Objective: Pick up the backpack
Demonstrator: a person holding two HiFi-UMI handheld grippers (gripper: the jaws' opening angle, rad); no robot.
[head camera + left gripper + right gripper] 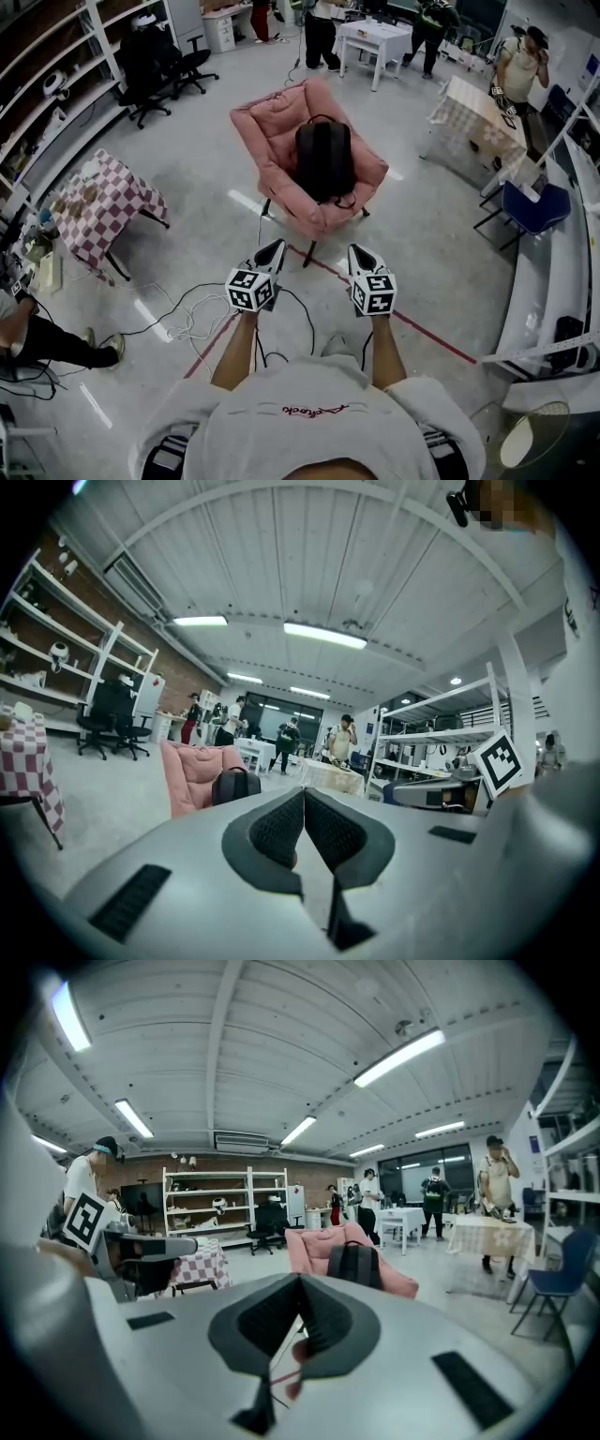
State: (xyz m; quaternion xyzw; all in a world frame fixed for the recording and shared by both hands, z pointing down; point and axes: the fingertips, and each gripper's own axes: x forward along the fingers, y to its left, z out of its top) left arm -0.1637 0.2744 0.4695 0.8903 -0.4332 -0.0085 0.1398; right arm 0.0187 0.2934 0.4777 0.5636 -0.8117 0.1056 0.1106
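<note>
A black backpack (324, 159) stands upright on the seat of a pink padded chair (266, 131) in the middle of the floor. It shows small in the left gripper view as the backpack (234, 785) and in the right gripper view as the backpack (354, 1264), well ahead of both grippers. My left gripper (276, 247) and right gripper (359, 250) are held side by side in front of me, a short way before the chair. Both are shut with nothing between their jaws.
A table with a red checked cloth (98, 202) stands at the left, another clothed table (478, 112) at the right, a blue chair (530, 206) beyond it. Cables (187, 319) and a red floor line (422, 328) run near my feet. Several people stand at the far end.
</note>
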